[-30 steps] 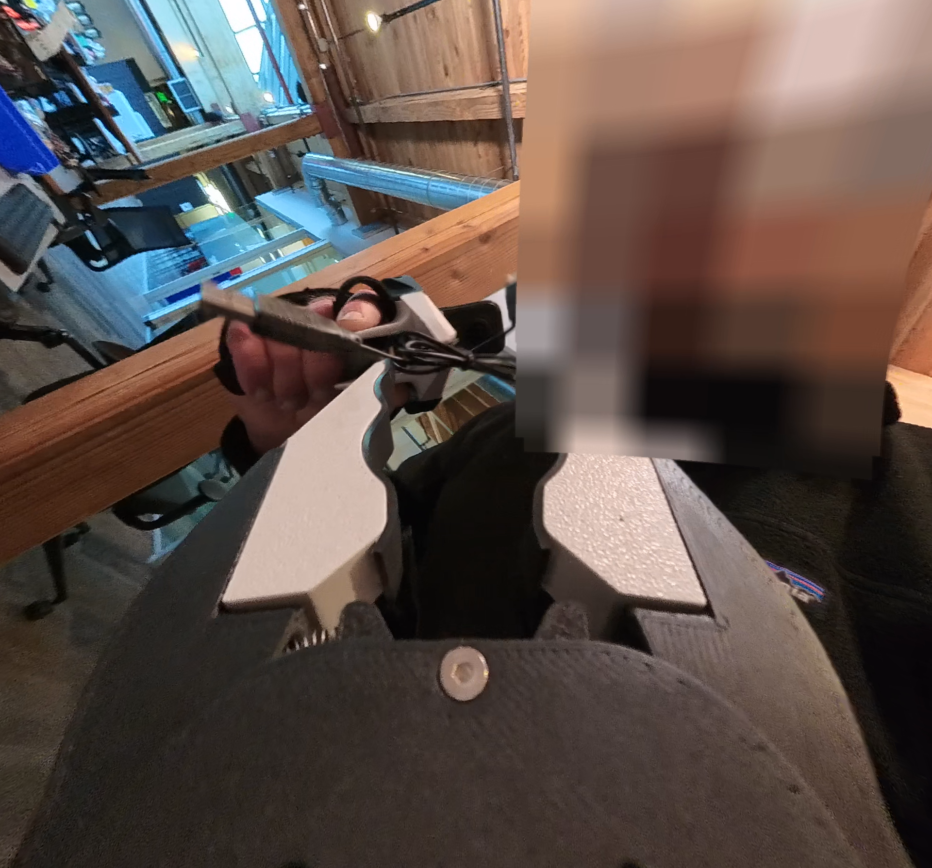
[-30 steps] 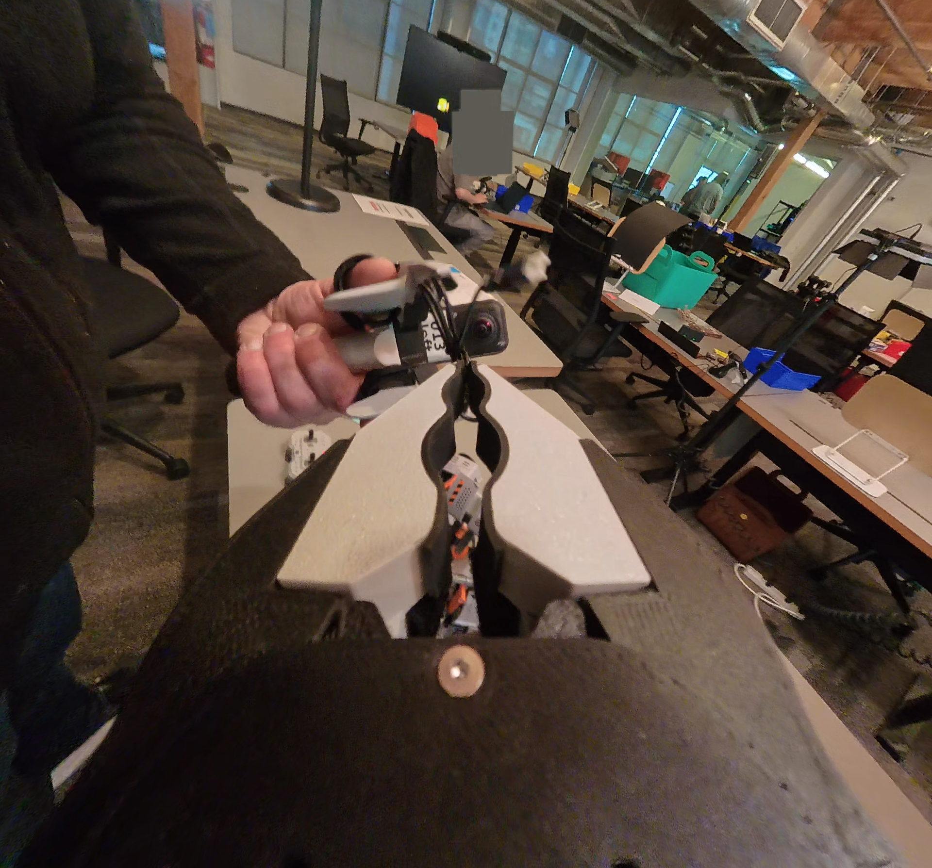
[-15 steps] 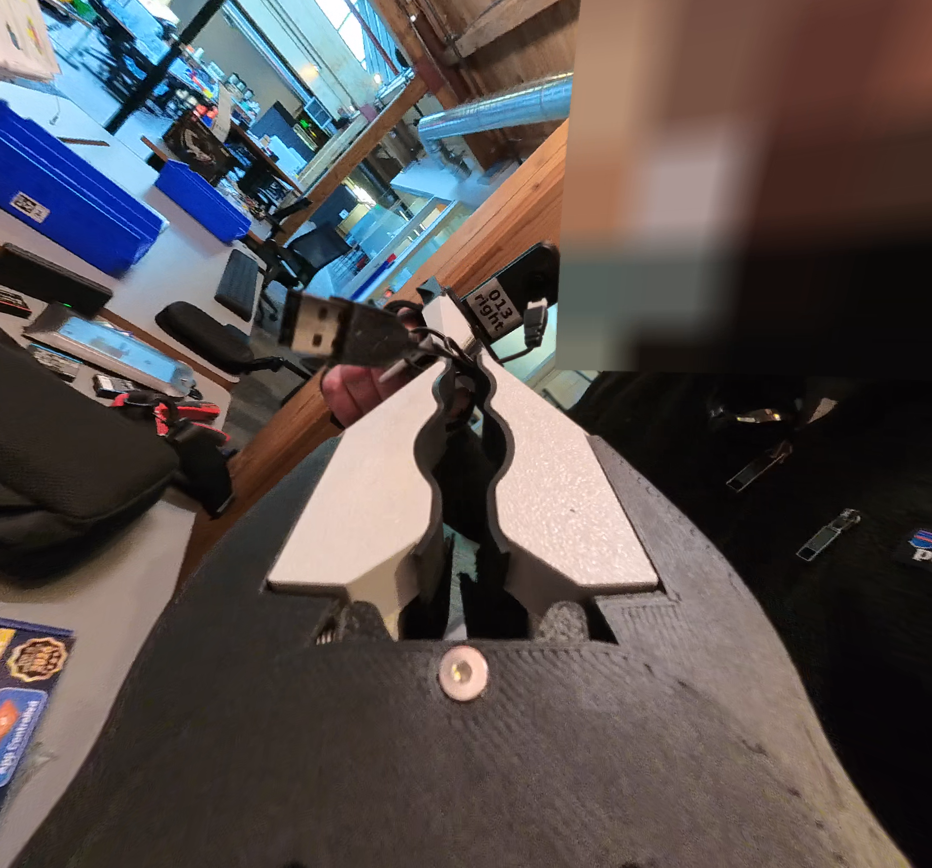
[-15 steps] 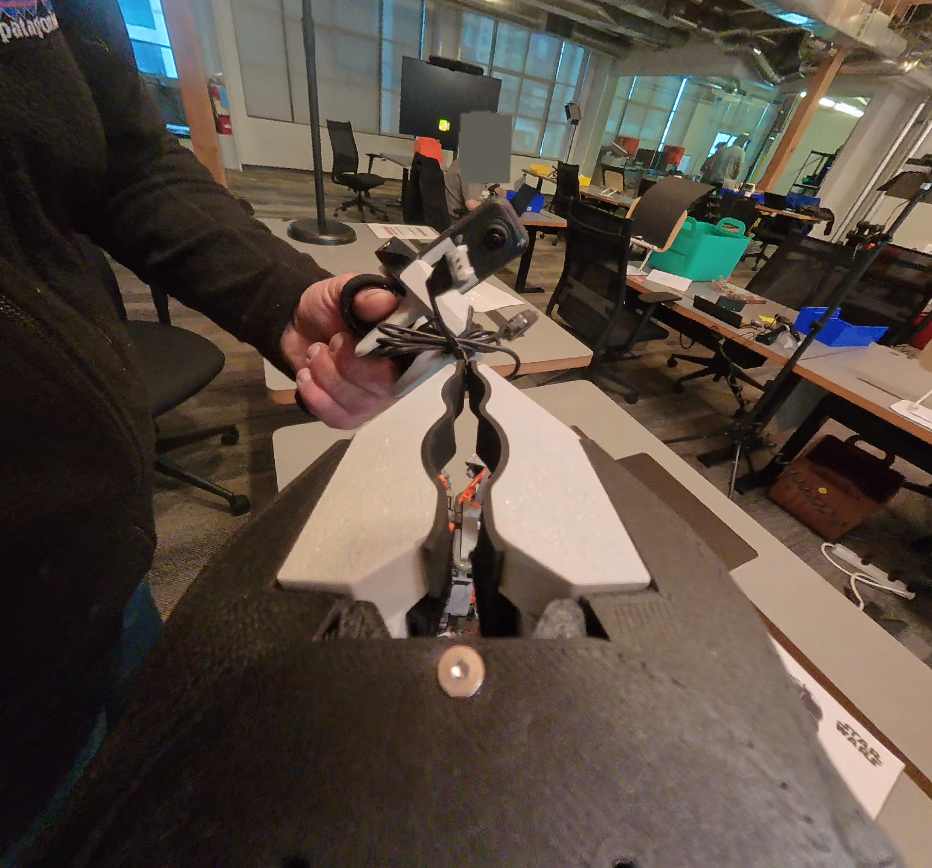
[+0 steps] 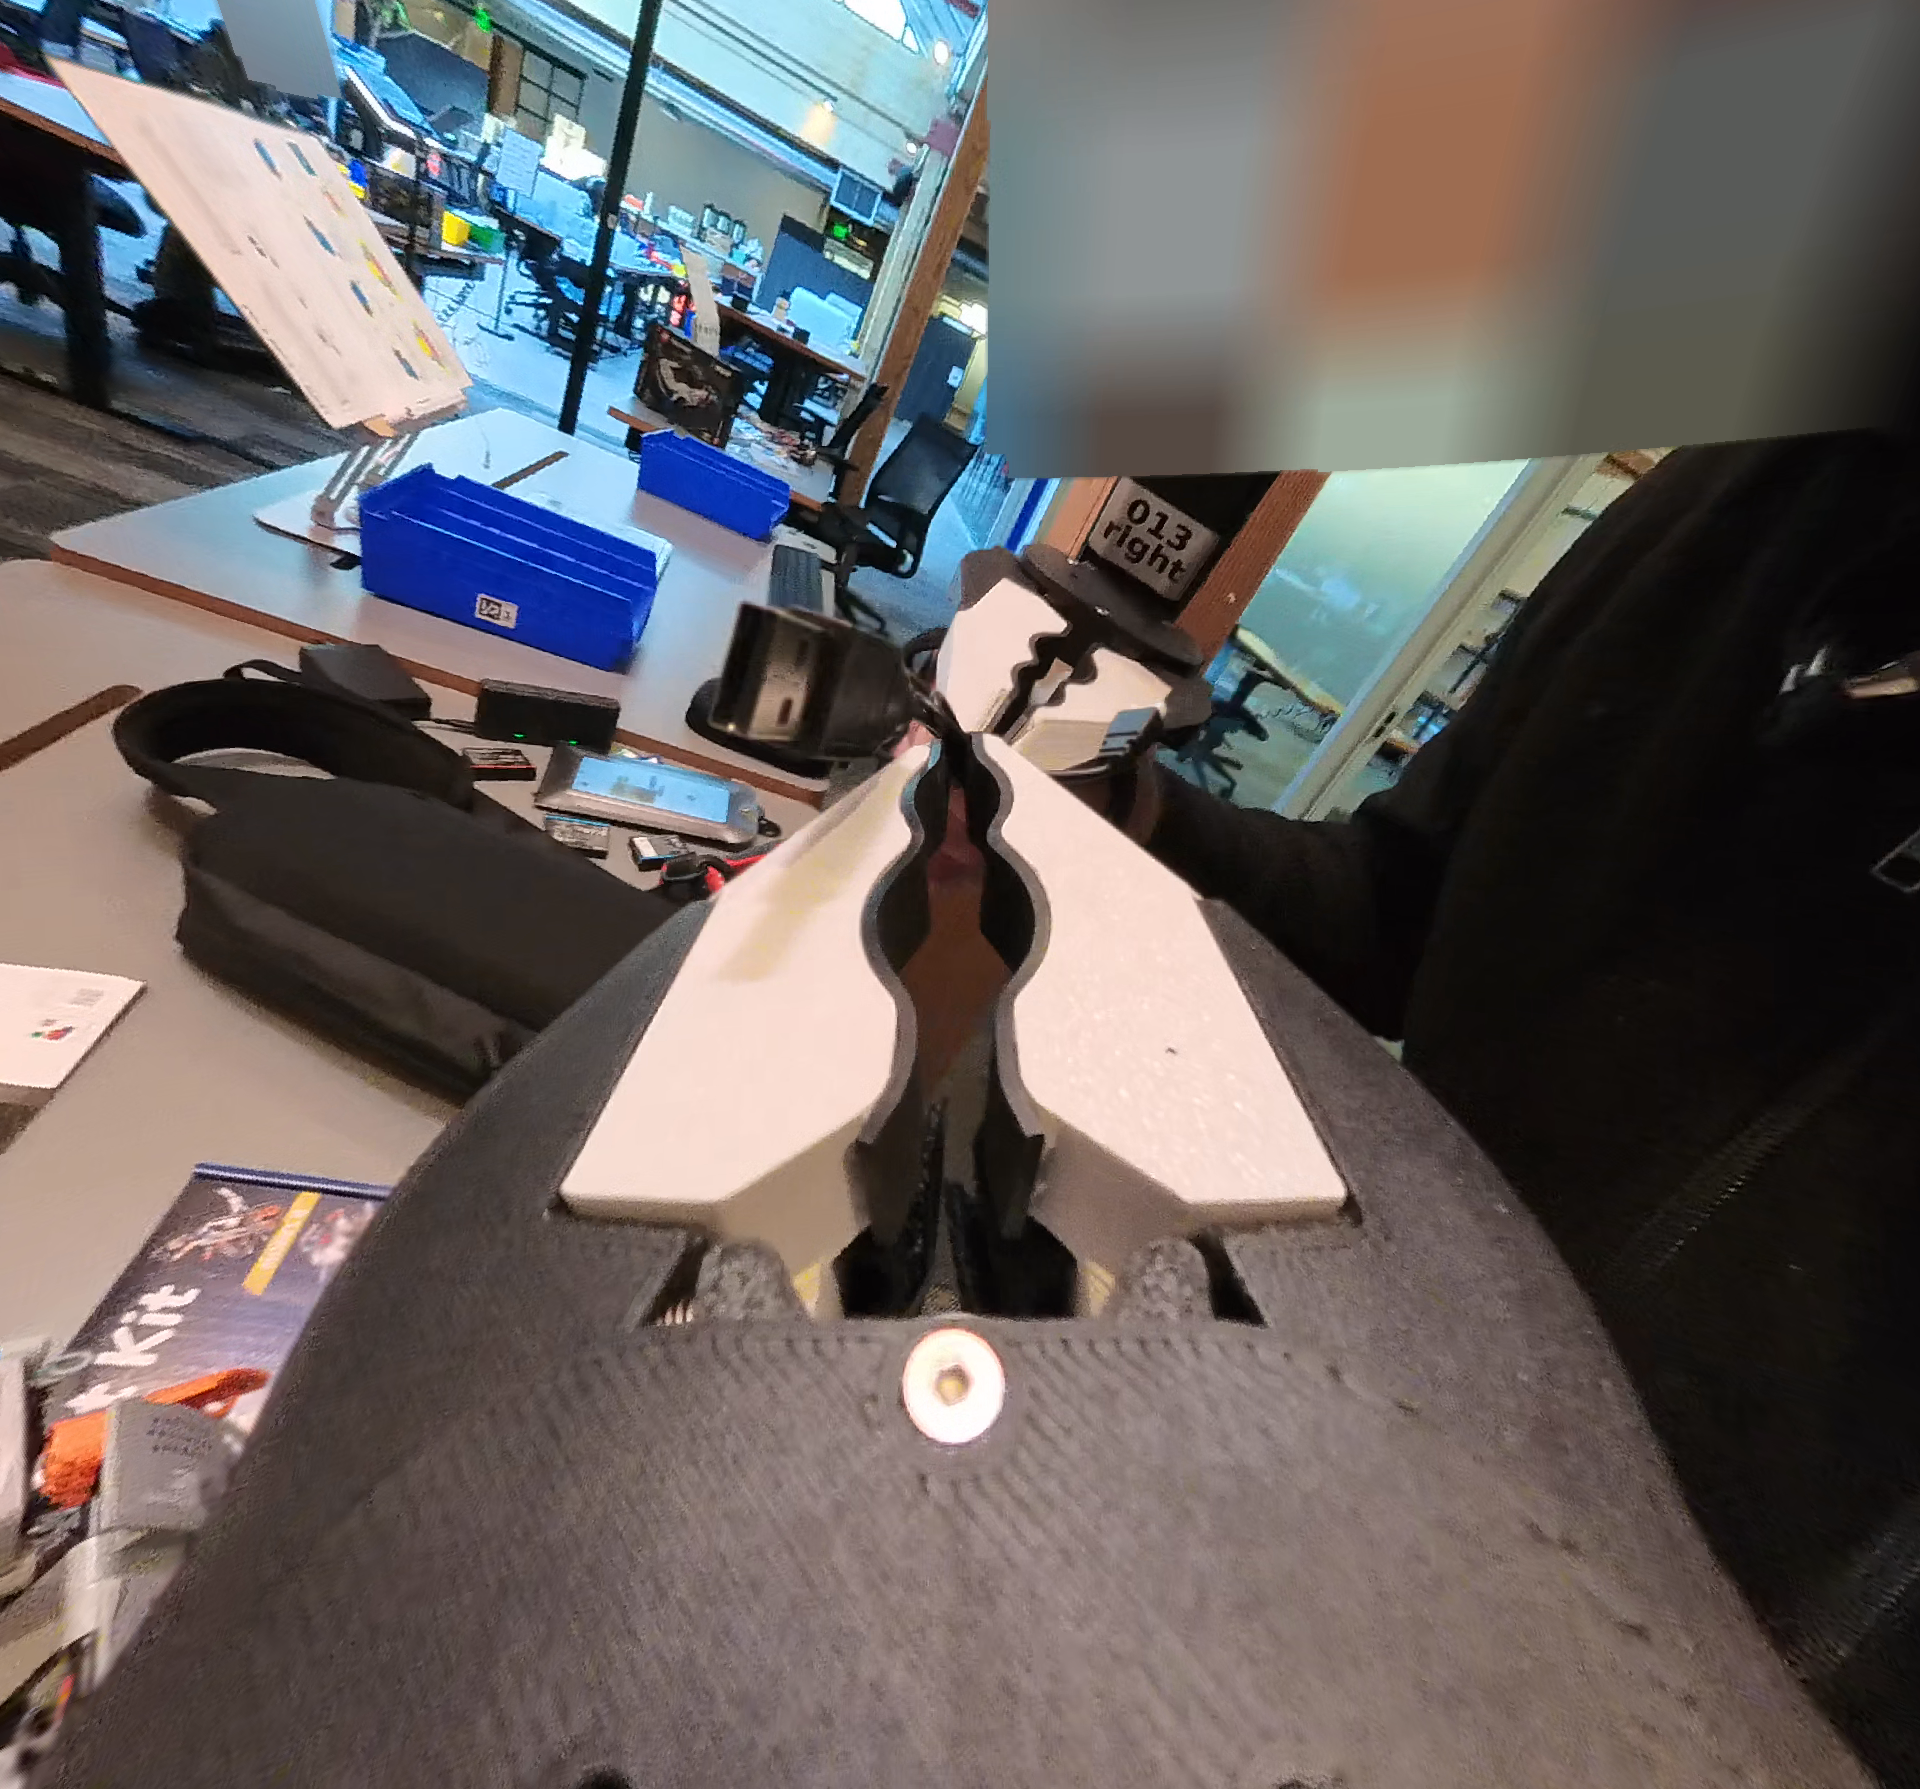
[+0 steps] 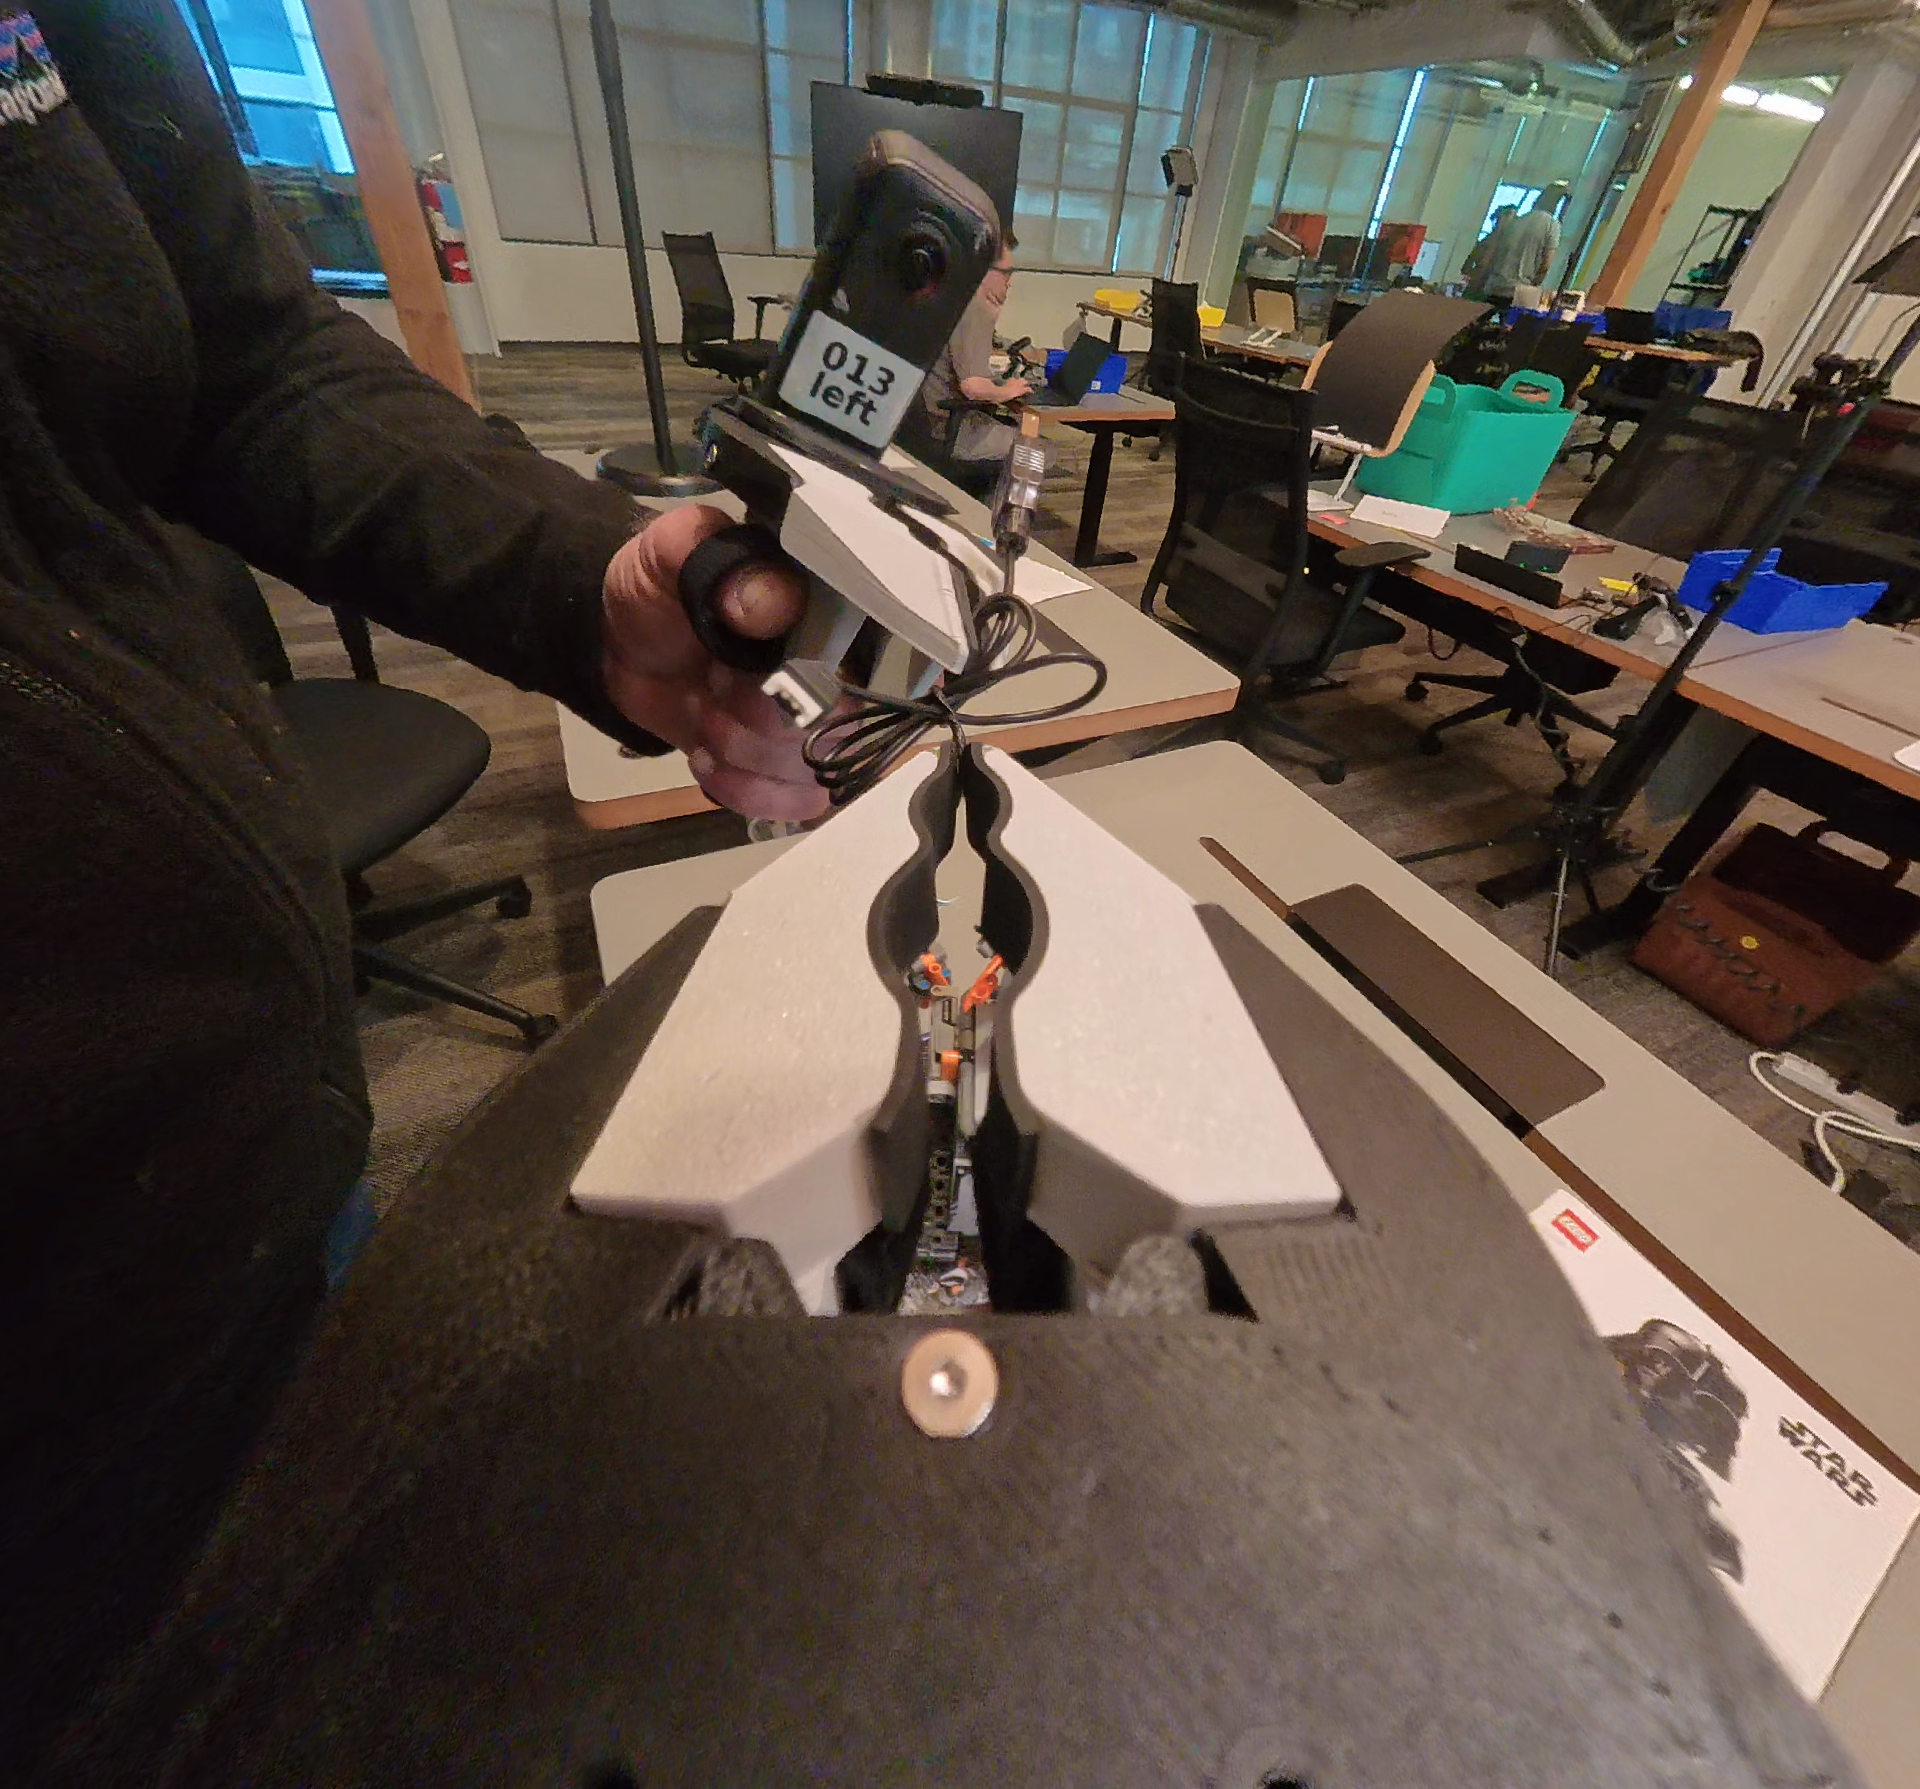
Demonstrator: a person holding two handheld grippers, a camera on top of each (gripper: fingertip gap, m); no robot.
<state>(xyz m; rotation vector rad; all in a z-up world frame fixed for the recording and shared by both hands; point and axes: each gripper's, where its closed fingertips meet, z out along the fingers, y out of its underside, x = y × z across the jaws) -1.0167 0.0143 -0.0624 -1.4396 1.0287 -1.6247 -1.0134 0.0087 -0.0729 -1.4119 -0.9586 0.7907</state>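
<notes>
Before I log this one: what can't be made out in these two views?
- Right wrist view: the orange and grey parts show only through the slit of the right gripper.
- Right wrist view: the connector at the cable end is too small to identify.
- Left wrist view: the printed box is cut off by the frame edge and the left gripper.
- Left wrist view: the USB plug hides the right gripper's tips.

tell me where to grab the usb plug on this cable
Probably the USB-A plug, by its dark moulded housing behind the metal shell, pinched across the flat faces from the left: it juts left of the left gripper, which pinches the USB cable.
</notes>
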